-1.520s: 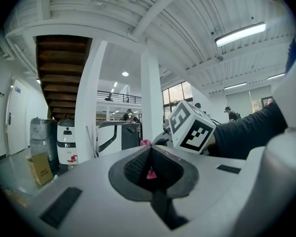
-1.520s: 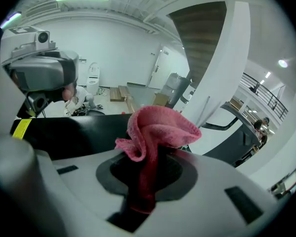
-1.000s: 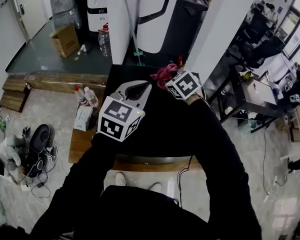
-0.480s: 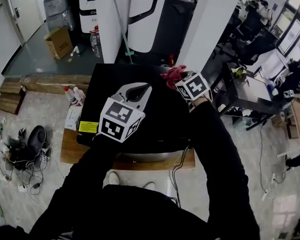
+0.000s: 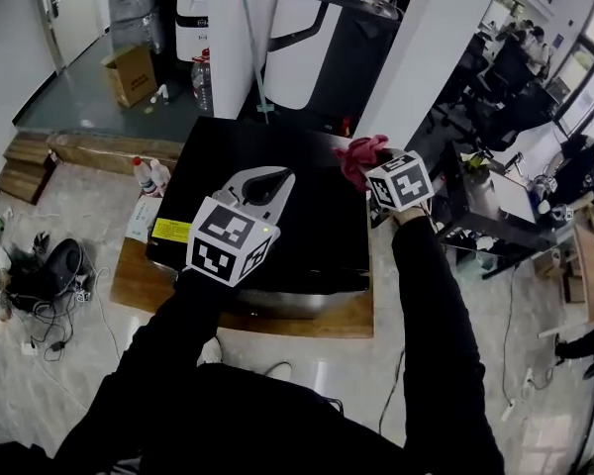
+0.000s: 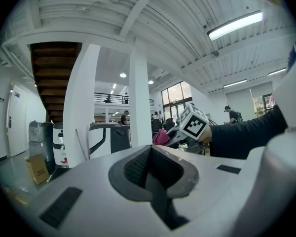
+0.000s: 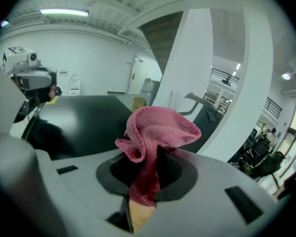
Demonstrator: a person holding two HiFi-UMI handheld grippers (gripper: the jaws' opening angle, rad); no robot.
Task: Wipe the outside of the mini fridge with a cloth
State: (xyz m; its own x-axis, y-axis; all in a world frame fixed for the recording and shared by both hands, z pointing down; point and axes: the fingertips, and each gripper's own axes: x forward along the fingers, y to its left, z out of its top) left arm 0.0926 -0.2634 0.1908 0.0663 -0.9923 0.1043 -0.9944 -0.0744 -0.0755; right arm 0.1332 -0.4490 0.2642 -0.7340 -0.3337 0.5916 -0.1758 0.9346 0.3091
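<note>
Pinching one pink cloth (image 7: 157, 130), right tongs (image 7: 147, 184) hang over one mini fridge (image 5: 210, 161); left tongs (image 6: 155, 181) closed, empty.

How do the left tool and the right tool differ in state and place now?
The left tool is shut on nothing; the right tool is shut on the pink cloth. The left tool is over the middle of the mini fridge top; the right tool is near its far right edge. Both point away from the person.
</note>
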